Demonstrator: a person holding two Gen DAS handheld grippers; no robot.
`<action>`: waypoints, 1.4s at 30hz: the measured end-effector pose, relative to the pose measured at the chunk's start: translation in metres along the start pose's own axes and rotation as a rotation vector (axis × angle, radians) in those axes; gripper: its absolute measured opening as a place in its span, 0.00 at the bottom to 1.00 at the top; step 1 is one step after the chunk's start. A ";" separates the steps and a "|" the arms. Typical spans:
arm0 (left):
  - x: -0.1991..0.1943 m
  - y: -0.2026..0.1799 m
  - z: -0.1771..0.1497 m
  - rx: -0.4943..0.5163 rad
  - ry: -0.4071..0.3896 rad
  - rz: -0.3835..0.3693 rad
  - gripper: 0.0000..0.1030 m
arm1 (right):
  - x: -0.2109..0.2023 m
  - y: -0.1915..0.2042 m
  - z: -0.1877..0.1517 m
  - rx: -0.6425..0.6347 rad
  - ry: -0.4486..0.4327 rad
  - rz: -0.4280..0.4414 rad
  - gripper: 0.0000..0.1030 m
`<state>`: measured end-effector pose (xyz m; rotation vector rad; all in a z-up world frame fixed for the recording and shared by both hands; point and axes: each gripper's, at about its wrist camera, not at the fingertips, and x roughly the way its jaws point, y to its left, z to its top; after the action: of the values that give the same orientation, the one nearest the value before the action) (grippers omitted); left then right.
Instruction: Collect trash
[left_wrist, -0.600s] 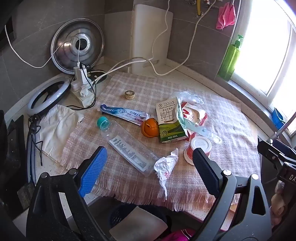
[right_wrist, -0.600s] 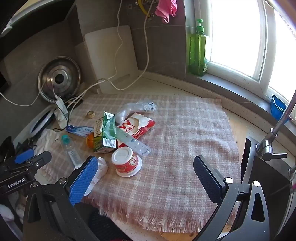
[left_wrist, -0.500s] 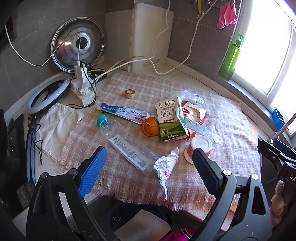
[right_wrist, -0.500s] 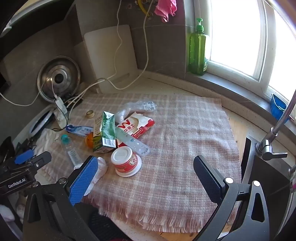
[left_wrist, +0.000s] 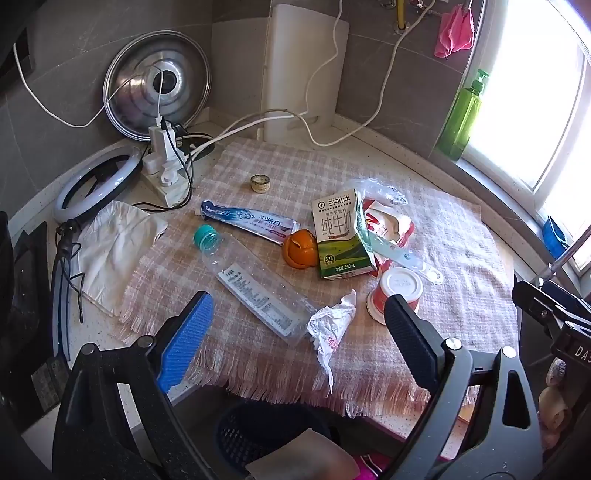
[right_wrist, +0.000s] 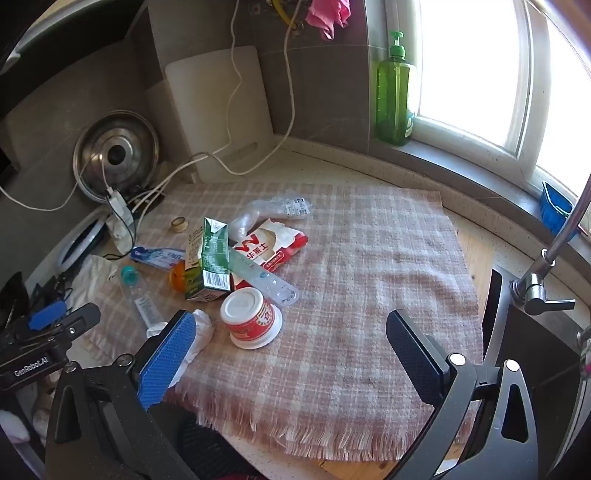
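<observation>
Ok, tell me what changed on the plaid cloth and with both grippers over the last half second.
Nothing visibly changed. The left gripper and right gripper hang open and empty above the pink plaid cloth; the clear plastic bottle, green-and-white milk carton, crumpled white paper and red-and-white cup lie where they were.

In the right wrist view a blue finger (right_wrist: 168, 360) hides most of the crumpled paper (right_wrist: 201, 332). The basket (left_wrist: 266, 432) below the counter's near edge is partly covered. The milk carton (left_wrist: 338, 236) hides part of the red packet (left_wrist: 388, 225).
</observation>
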<state>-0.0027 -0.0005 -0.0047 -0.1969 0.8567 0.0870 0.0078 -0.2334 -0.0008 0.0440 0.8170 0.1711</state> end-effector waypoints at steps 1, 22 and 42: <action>0.000 0.000 0.000 0.000 0.001 -0.001 0.93 | -0.001 -0.001 0.000 0.001 -0.001 0.000 0.99; -0.007 -0.005 -0.002 -0.007 -0.003 -0.005 0.93 | -0.005 -0.003 -0.002 0.017 0.000 0.008 0.99; -0.005 -0.006 -0.001 -0.011 0.000 -0.007 0.93 | -0.002 -0.011 -0.002 0.043 0.007 0.019 0.99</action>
<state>-0.0058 -0.0071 -0.0010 -0.2097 0.8558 0.0853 0.0068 -0.2446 -0.0015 0.0911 0.8277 0.1716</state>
